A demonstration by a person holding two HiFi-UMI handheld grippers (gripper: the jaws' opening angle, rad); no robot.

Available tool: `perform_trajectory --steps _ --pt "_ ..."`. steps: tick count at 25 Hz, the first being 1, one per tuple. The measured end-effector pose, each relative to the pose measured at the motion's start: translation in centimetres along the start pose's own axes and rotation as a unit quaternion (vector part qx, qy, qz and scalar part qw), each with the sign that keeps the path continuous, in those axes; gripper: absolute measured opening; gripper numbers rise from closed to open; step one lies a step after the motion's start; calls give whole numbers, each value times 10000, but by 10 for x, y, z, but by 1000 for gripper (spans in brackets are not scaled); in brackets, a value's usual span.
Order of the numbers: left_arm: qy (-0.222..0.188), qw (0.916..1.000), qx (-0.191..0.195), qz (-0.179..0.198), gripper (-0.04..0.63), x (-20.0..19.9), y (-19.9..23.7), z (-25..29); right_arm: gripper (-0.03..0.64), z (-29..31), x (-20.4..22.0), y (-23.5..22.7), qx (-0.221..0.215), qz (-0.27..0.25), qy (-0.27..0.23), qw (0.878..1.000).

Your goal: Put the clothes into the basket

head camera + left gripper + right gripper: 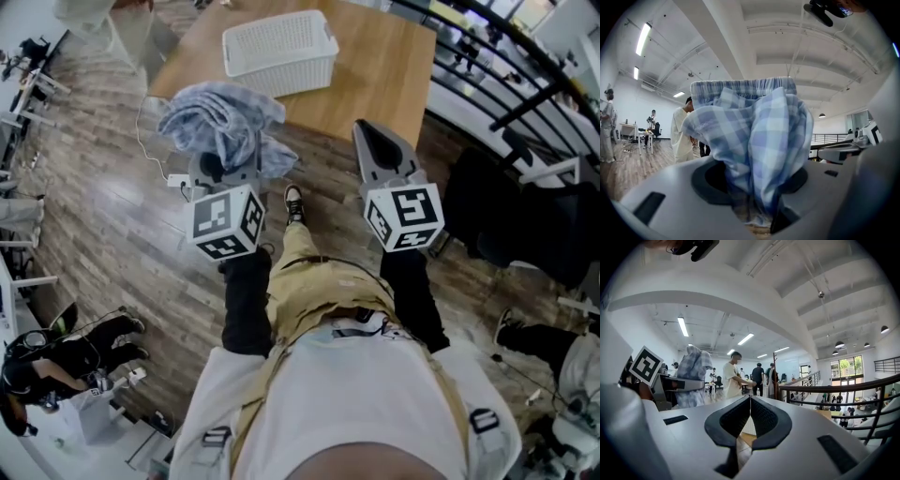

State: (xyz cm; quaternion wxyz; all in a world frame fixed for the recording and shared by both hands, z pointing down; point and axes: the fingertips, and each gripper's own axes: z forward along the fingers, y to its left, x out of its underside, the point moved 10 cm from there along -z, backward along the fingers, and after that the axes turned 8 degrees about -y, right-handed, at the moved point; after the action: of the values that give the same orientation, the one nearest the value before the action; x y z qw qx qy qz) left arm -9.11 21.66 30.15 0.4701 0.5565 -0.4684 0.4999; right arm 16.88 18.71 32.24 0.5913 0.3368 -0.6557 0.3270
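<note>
**Clothes pinched in the left gripper, basket not yet reached**

Biggest thing ahead is the wooden table, and the white slatted basket stands on it toward the far side, with nothing showing inside it. The clothes, a bundle of blue checked fabric, are not in it. They are up in the air on the near side of the table, above the plank floor and well apart from the basket.

The left gripper's own view shows its jaws clamped on a bunched fold of this fabric, and the rest billows loose over and around them. The right gripper is just beside it, its pads pressed together on nothing.

My guess at the risks:
- Only a small fold is pinched, so a quick swing could pull the bundle free and drop it on the floor
- Loose folds could snag the basket rim or table edge and drag the light basket along
- A release made too early would leave fabric draped over the rim, and the empty gripper would have to open before it could help
</note>
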Motion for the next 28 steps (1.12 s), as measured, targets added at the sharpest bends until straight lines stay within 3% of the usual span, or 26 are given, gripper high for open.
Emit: perform_trajectory --steps 8,15,28 --pt "-97 9997 224 -98 219 -4 33 98 21 90 -10 -29 84 -167 -82 9998" --pt "212 9990 368 -159 219 4 66 179 21 172 2 -52 168 -29 165 9997" --pt "628 9951 695 -310 219 40 127 280 21 285 40 -67 335 67 604 9976"
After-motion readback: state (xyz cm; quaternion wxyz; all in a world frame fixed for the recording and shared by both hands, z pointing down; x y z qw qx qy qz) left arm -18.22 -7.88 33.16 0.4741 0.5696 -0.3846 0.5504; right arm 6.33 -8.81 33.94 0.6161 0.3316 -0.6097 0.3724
